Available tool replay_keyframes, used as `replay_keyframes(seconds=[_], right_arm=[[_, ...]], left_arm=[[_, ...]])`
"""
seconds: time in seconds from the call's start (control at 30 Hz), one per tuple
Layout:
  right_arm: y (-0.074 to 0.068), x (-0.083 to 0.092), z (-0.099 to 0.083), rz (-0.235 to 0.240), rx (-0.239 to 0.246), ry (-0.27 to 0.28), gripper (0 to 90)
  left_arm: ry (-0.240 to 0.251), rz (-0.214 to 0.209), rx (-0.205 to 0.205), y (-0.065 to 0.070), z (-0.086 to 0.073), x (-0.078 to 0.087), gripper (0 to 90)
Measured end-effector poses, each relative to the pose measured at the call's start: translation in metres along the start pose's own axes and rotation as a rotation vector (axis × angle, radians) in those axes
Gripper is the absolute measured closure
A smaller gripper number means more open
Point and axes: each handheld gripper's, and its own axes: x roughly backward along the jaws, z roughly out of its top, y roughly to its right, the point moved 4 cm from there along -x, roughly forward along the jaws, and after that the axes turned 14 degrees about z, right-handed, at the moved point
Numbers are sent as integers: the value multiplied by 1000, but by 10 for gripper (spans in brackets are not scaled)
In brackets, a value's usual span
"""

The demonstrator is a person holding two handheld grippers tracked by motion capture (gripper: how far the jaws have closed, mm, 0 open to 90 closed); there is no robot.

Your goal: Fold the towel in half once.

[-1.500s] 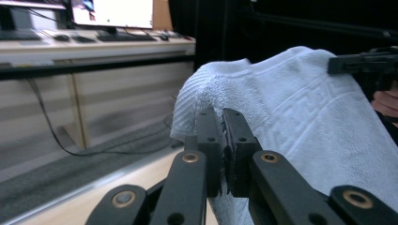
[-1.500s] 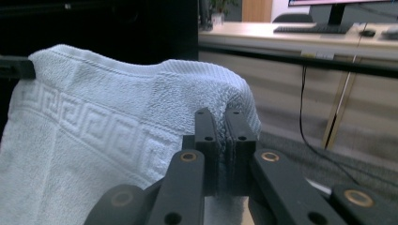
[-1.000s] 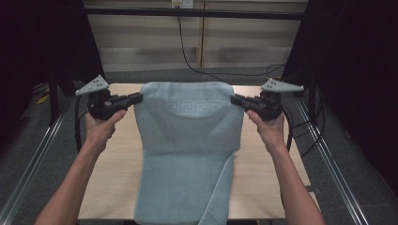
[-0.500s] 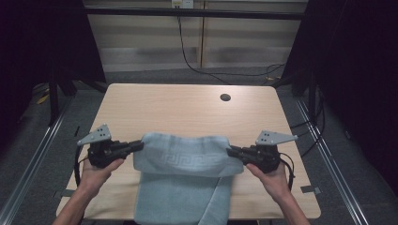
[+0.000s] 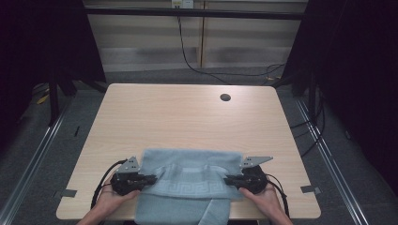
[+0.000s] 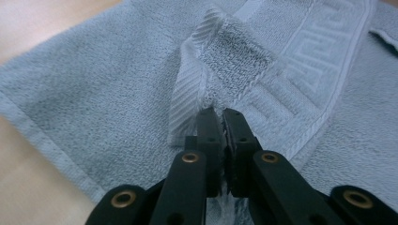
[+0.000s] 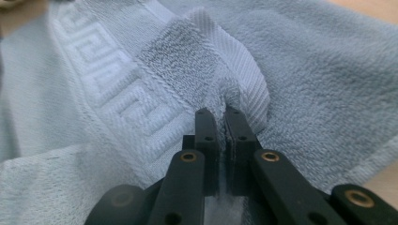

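A dark room with a pale slatted wall at the top of the high view surrounds a light wooden counter point(image 5: 187, 117), bare across its upper half apart from a small round hole point(image 5: 225, 97) at the upper right. The grey-blue towel point(image 5: 187, 176) lies along the lower edge of the frame, folded over on itself, with its patterned border running left to right and a loose part hanging off the near edge at the bottom.

The left tool point(image 5: 149, 178) sits at the towel's left end and the right tool point(image 5: 230, 179) at its right end, each carried by a hand point(image 5: 110, 201) coming in from the bottom. In the left gripper view the left tool point(image 6: 221, 117) has its jaws pressed together on a pinched corner of the hem; in the right gripper view the right tool point(image 7: 220, 117) is clamped the same way on the opposite corner.

The towel's long axis runs straight between the two tools, so each hand is equally near its own end. The folded top layer rests on the layer below, and its upper edge lies roughly parallel to the counter's near edge; the coming move likely turns on setting both corners down level and letting go together.
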Motion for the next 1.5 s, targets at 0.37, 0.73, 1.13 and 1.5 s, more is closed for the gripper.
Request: replay_keyframes(seconds=[0.37,0.73,1.13,1.5], right_arm=[[31,3,13,-108,-1,7,866],[42,0,21,-132,-2,17,865],[78,-10,47,-192,-35,34,865],[107,-25,75,-220,-42,38,865]], left_arm=[[-4,34,76,-23,26,-34,867],[-3,72,118,-39,32,-42,867],[8,124,178,-61,43,-60,867],[11,174,207,-85,50,-70,866]])
